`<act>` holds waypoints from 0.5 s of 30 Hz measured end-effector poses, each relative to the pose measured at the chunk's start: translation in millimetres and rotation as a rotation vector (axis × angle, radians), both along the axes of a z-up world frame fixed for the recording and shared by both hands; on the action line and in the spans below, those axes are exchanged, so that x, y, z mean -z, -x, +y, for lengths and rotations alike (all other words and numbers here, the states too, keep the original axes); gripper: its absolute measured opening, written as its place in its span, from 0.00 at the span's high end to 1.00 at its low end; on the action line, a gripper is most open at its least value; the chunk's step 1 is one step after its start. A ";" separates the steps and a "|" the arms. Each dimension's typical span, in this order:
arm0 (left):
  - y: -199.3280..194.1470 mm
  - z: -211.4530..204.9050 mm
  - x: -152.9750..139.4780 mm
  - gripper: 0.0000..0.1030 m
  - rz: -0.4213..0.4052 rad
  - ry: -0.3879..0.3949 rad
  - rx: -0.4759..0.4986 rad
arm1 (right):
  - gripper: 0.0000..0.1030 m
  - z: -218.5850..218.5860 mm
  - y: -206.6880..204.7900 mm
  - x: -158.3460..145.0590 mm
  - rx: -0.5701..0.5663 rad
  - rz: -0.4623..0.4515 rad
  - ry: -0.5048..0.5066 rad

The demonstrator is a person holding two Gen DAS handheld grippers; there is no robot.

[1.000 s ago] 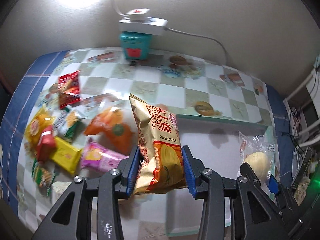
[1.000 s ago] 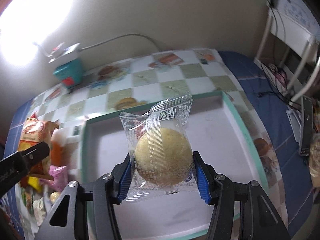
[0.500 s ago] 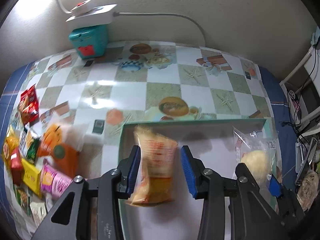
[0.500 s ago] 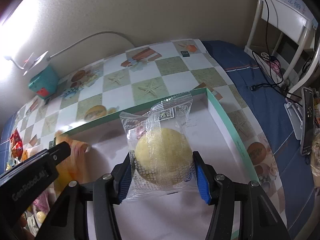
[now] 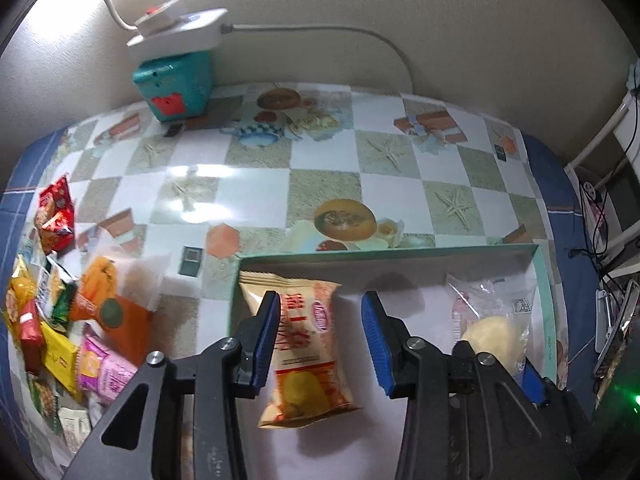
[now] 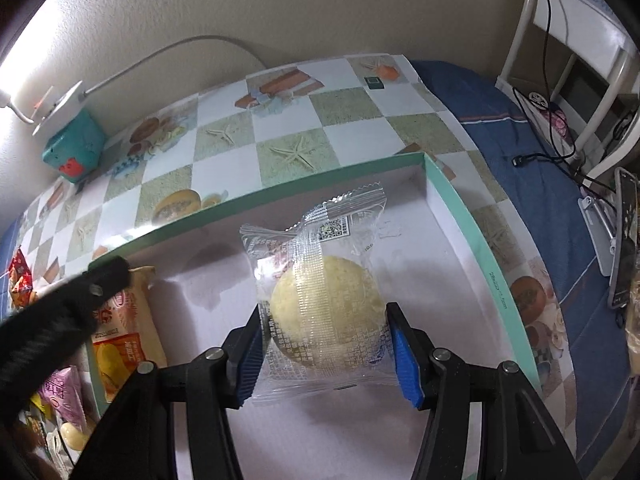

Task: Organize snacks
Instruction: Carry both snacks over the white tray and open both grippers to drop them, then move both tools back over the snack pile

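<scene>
A white tray with a teal rim (image 5: 400,254) lies on the checked tablecloth. My left gripper (image 5: 320,300) is over the tray's left part, shut on an orange and yellow snack bag (image 5: 308,360). The bag hangs tilted against the left pad, and a dark slit shows beside the right pad. My right gripper (image 6: 323,312) is shut on a round yellow bun in a clear wrapper (image 6: 328,312), low over the tray (image 6: 480,248) near its right side. The bun (image 5: 492,332) also shows at the right in the left wrist view. In the right wrist view, one left finger (image 6: 80,292) hides part of the bag (image 6: 120,340).
Several loose snack packets (image 5: 60,320) lie in a pile on the table, left of the tray. A teal box under a white power strip (image 5: 172,80) stands by the back wall. Beyond the table's right edge are a phone on a stand (image 6: 624,240), cables and a white chair (image 6: 580,40).
Both grippers came down and forward over the tray. The snack bag went from above the packet pile to the tray's left part and now leans on the left pad. The bun stayed gripped.
</scene>
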State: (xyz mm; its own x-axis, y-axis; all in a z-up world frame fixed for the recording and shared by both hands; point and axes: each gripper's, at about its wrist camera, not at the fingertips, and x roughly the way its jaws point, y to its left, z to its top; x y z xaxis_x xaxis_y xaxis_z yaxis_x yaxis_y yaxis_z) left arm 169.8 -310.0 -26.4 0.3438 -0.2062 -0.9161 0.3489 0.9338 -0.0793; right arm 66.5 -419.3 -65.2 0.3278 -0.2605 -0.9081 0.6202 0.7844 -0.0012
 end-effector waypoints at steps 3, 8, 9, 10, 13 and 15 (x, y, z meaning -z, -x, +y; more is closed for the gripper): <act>-1.1 7.8 -6.6 0.53 -0.006 -0.015 -0.015 | 0.41 -1.6 1.5 -2.7 0.002 -0.002 -0.004; 0.9 28.3 -19.7 0.41 -0.008 -0.013 -0.052 | 0.32 -2.6 3.2 -11.8 0.001 -0.004 0.007; 2.0 33.0 -23.0 0.40 -0.012 -0.026 -0.057 | 0.32 -2.3 3.5 -13.9 -0.003 -0.005 0.010; 3.0 37.6 -26.1 0.40 -0.014 -0.036 -0.060 | 0.31 -0.9 4.0 -17.4 -0.011 -0.006 0.016; 8.0 57.5 -38.5 0.37 -0.035 -0.069 -0.072 | 0.23 4.1 5.0 -24.0 -0.033 0.001 0.032; 12.2 72.3 -45.2 0.27 -0.048 -0.083 -0.081 | 0.19 7.9 6.1 -26.6 -0.045 0.003 0.039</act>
State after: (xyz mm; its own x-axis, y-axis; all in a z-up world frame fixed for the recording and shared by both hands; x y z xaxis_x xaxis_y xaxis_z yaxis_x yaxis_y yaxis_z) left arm 157.7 -237.6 18.8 0.4002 -0.0998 -0.9110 0.2736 0.9617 0.0148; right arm 60.4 -411.5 -38.6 0.3374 -0.2804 -0.8987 0.5842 0.8109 -0.0337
